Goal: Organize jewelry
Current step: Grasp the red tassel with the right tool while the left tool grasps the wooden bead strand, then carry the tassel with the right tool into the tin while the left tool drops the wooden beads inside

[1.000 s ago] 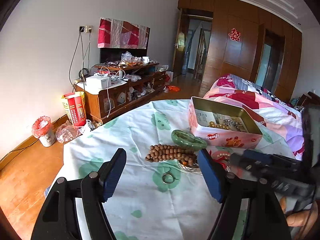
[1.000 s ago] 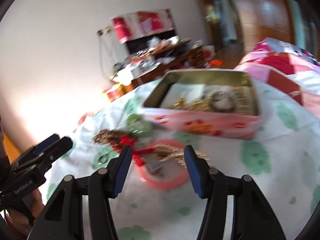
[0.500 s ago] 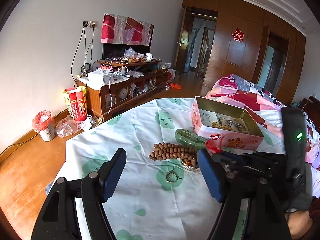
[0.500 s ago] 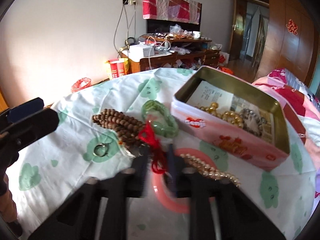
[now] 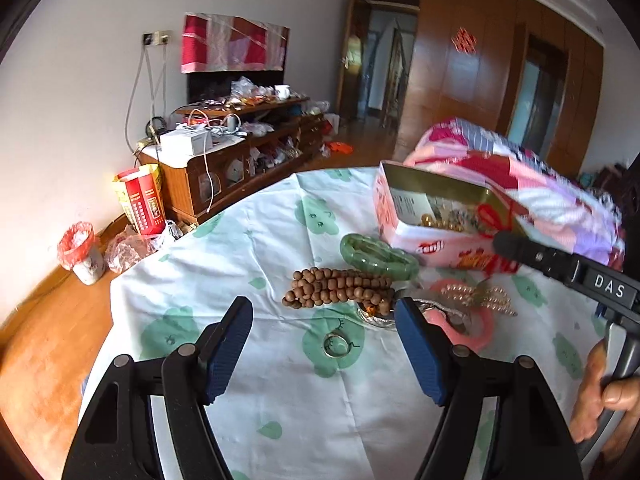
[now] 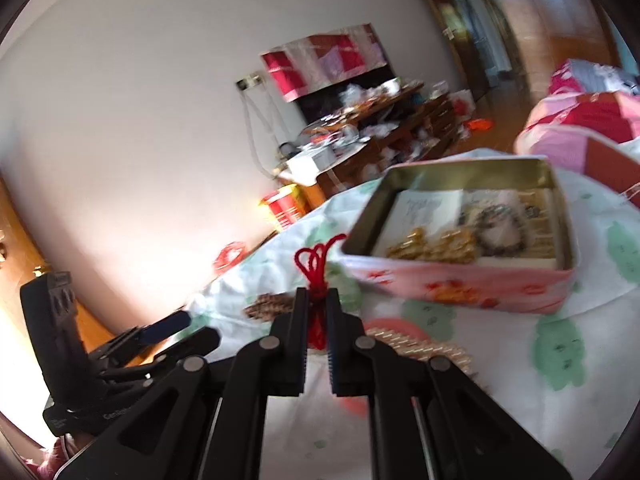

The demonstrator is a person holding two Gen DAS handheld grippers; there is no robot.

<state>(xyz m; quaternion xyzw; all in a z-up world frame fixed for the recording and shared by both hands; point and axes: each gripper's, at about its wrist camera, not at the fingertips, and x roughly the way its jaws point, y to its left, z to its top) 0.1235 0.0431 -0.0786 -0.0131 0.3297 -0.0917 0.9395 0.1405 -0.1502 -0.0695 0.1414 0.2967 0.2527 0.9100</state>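
Observation:
My right gripper (image 6: 317, 300) is shut on a red knotted cord ornament (image 6: 316, 258) and holds it above the cloth, left of the pink tin (image 6: 460, 280). The tin holds gold and dark beaded jewelry (image 6: 436, 242). In the left wrist view the right gripper (image 5: 500, 242) is at the tin's (image 5: 432, 246) front edge, with the red cord (image 5: 490, 216) blurred above it. My left gripper (image 5: 324, 328) is open and empty over a small ring (image 5: 336, 345). A wooden bead strand (image 5: 336, 288), a green bangle (image 5: 378, 256), a pink bangle (image 5: 476, 328) and a pearl strand (image 5: 476, 296) lie on the cloth.
The table wears a white cloth with green prints (image 5: 280, 240). A silver piece (image 5: 376, 318) lies under the wooden beads. A pink quilt (image 5: 520, 176) is behind the tin. A cluttered wooden cabinet (image 5: 224, 168) and a bin (image 5: 80, 252) stand by the far wall.
My right gripper closed on the red cord ornament and lifted it off the table up toward the tin. My left gripper stayed open and nearly still.

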